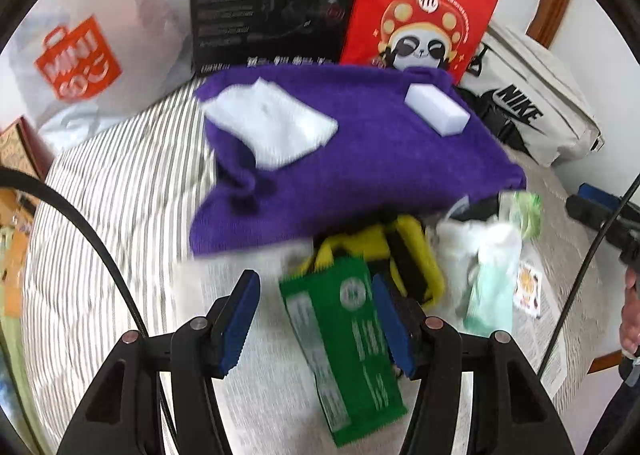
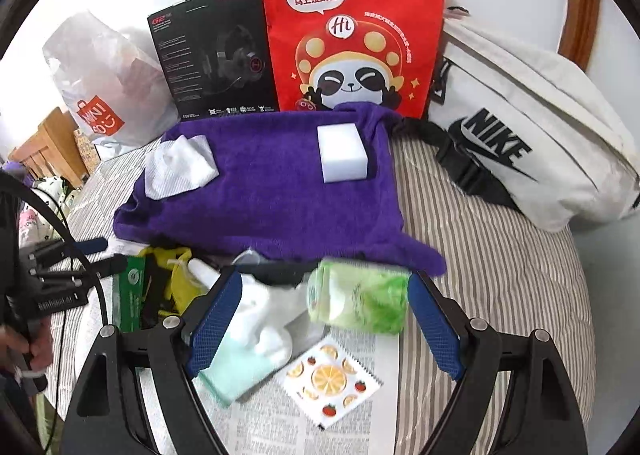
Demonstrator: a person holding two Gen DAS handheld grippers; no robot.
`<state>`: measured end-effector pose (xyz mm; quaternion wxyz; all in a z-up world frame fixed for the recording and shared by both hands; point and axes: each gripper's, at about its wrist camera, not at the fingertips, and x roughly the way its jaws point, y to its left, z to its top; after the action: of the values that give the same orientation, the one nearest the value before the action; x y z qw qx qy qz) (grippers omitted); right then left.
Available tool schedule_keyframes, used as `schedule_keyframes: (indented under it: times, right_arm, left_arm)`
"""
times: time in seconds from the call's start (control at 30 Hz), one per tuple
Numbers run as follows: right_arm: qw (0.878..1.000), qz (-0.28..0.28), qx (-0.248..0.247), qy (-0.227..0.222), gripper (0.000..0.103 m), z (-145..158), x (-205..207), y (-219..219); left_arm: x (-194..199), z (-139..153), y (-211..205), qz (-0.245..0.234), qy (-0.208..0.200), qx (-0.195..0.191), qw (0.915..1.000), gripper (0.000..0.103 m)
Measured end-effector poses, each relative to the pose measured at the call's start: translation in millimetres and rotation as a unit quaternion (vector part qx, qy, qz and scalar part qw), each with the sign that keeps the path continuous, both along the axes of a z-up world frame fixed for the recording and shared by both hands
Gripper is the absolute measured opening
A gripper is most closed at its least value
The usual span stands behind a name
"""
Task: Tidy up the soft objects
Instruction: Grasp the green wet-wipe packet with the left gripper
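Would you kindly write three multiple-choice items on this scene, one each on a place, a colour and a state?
1. Where does the white sponge lie?
A. on the purple towel
B. in the red bag
C. on the Nike bag

2. What colour is the flat packet between the left claw's fingers?
A. red
B. green
C. white

3. How does the right claw stand?
A. shut on the sponge
B. shut on nothing
C. open

Key: 1 A, it rests on the towel; 2 B, its wrapper is green; 3 C, its fingers stand wide apart.
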<state>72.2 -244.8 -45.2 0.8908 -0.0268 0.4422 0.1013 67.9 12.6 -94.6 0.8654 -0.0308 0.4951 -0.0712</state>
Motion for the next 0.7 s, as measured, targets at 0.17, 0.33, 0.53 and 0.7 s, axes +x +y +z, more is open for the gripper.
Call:
schedule_keyframes:
  times: [0.17, 0.33, 0.53, 0.7]
  right_arm:
    - [1.0, -0.007, 0.01, 0.006, 0.084, -1, -14, -6]
    - [1.0, -0.004, 0.01, 0.012, 0.084, -4, -31, -9]
    - [1.0, -0.004, 0.007, 0.025, 0.084, -13, -45, -14]
    - [0.999, -0.011, 0.016, 0.038, 0.084, -22, -48, -21]
  left_arm:
    - [-20, -21, -7, 0.005, 0.019, -0.01, 0.9998, 0.057]
    - [-26, -33, -15, 0.012, 0.023, -0.01, 0.9996, 0.058]
    - [-26, -37, -27, 0.012, 0.017, 0.019, 0.9996, 0.062]
    - [-37, -33, -20, 0.022, 0.009, 0.053, 0.9983, 0.062]
